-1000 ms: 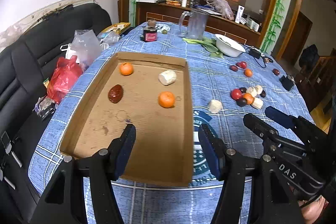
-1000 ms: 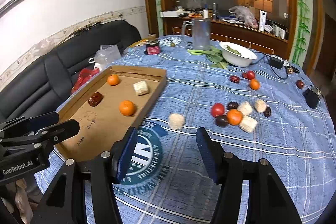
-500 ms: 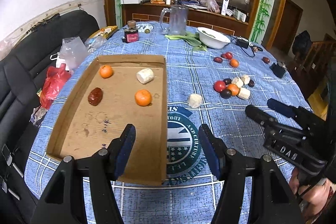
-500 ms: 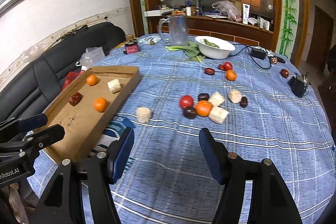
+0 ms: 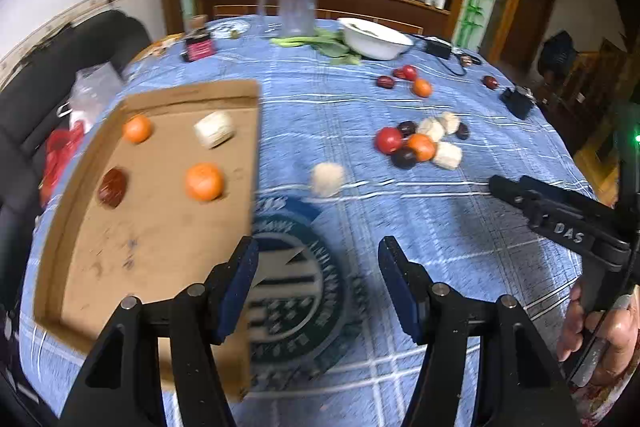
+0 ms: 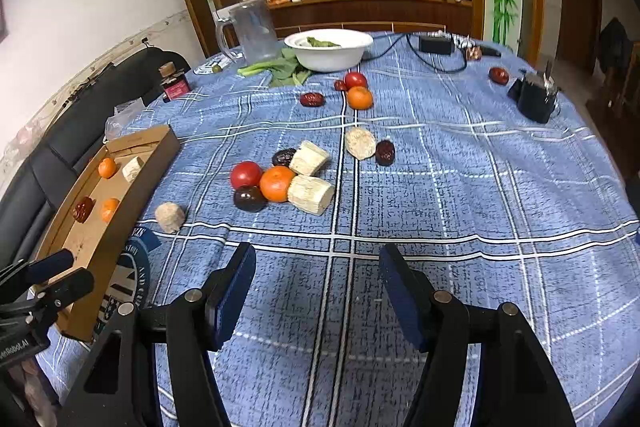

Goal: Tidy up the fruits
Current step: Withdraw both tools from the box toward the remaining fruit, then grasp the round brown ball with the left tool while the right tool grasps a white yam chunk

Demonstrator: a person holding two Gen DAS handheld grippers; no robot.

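Both my claws empty and wide — right gripper faces the fruit pile ahead, cardboard tray off left for sorting.

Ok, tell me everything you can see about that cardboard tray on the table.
The cardboard tray is a shallow brown box with low upright walls and an open top, lying flat on the blue checked tablecloth near the table's edge beside the black sofa. Its floor looks scuffed and stained. Inside lie two oranges, a dark red date and a pale chunk, all apart. One corner covers part of a round printed emblem. No claw touches it.
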